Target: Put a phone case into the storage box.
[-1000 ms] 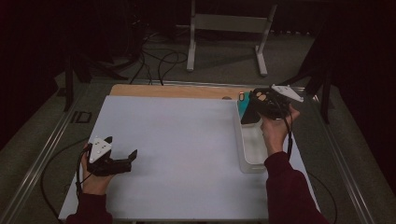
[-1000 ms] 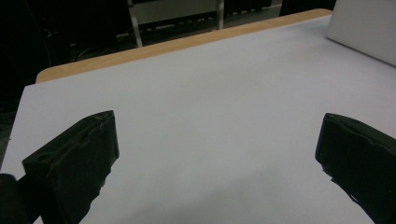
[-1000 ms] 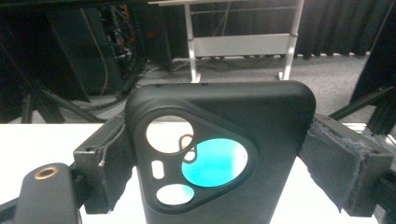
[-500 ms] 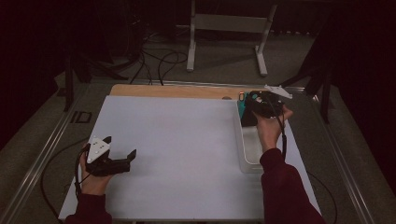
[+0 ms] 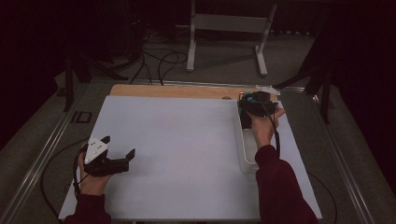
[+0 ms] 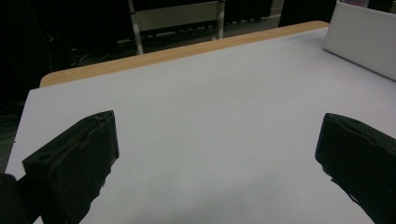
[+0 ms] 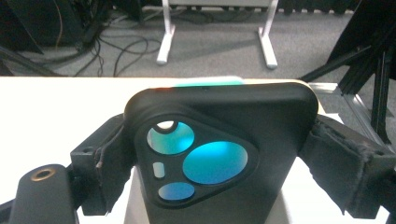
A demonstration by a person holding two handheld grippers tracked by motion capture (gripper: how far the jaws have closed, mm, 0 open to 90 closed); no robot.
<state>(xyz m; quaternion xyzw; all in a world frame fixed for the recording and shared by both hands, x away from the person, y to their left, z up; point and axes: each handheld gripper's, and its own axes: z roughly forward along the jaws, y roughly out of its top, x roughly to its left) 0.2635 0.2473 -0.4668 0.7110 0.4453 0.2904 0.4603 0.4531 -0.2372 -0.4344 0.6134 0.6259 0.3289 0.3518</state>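
A black phone case [image 7: 219, 112] with a three-cornered camera cutout showing teal stands upright between the jaws of my right gripper [image 7: 215, 154], which is shut on its two sides. In the high view that gripper [image 5: 252, 105] hovers over the far end of a clear, narrow bin [image 5: 246, 151] at the right of the table. My left gripper [image 5: 119, 145] rests at the near left on the white mat [image 5: 177, 140]. Its jaws are wide apart, and the left gripper [image 6: 217, 154] holds nothing, with bare mat between its fingers.
The bin's white wall [image 6: 359, 37] lies off to the right of the left gripper. A wooden strip [image 5: 173, 91] runs along the table's far edge. Beyond it, a metal stand [image 5: 224, 23] and cables [image 5: 154, 60] lie on the floor.
My right gripper has moved a little leftward and away with the phone case, toward the bin's far end. The left gripper has stayed put.
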